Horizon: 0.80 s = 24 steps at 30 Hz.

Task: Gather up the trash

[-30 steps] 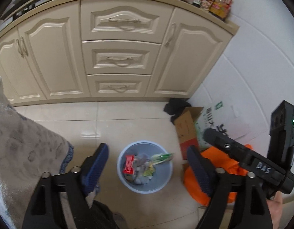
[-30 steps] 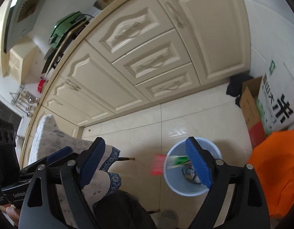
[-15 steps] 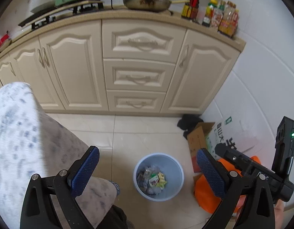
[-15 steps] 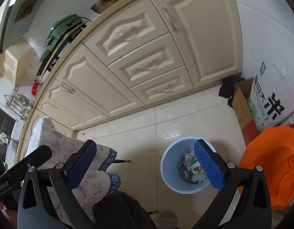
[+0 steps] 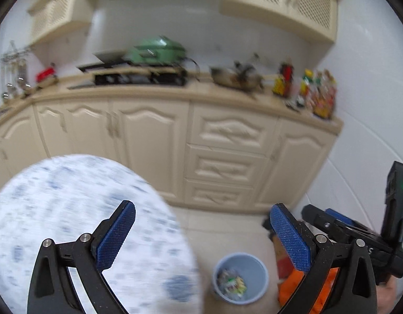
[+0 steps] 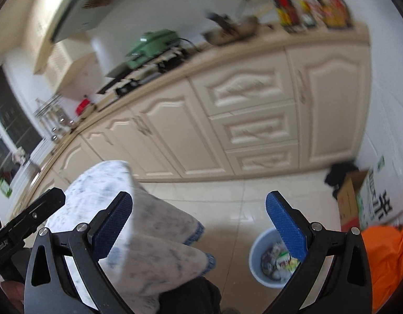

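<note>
A light blue trash bin point(image 5: 240, 277) stands on the tiled floor, holding several crumpled wrappers point(image 5: 231, 284). It also shows in the right wrist view point(image 6: 266, 261), partly behind the right finger. My left gripper point(image 5: 201, 235) is open and empty, raised well above the bin. My right gripper point(image 6: 198, 225) is open and empty, also high above the floor. Both views are blurred by motion.
A table with a white, blue-patterned cloth point(image 5: 78, 222) fills the lower left; it also shows in the right wrist view point(image 6: 138, 235). Cream cabinets point(image 5: 222, 141) line the back. A cardboard box point(image 6: 350, 201) and an orange bag point(image 6: 389, 261) sit right of the bin.
Both grippers have lifted and tilted upward, so the countertop and wall cabinets come into view and the bin drops low in frame. A red wrapper fell into the bin a second ago.
</note>
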Motion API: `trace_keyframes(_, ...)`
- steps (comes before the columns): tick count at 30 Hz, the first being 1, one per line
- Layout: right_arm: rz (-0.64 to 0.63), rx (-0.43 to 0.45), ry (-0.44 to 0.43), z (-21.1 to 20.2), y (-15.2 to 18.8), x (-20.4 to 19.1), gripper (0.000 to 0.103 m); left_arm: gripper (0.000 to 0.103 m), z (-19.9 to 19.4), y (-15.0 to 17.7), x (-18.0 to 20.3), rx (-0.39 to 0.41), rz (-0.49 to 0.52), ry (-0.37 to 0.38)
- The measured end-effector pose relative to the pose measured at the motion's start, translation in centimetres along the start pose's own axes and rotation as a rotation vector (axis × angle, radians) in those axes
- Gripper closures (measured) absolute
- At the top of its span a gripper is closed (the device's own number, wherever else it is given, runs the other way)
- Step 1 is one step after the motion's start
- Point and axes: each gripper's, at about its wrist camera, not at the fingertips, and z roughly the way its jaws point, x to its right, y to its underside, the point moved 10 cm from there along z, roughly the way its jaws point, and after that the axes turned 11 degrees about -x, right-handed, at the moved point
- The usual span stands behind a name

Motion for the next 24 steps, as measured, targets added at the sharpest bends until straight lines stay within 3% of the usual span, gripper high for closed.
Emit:
trace_keyframes(5,-0.112,0.042,-0.022,-1.4,-0.7,-7.7,0.000,0.001,-7.1,2.1,-4.9,0.097,-0.042,-0.092)
trace_keyframes(14,-0.287,0.092,-0.015,-2.3,0.6,-19.4,0.000,0.001,-17.4,7.8,-10.9,0.184,-0.120,-0.247)
trace_keyframes(24,-0.426,0.123,-0.037,-2.1,3.5,-29.7,0.000,0.001,-23.0,11.9,-12.4,0.242,-0.180,-0.414)
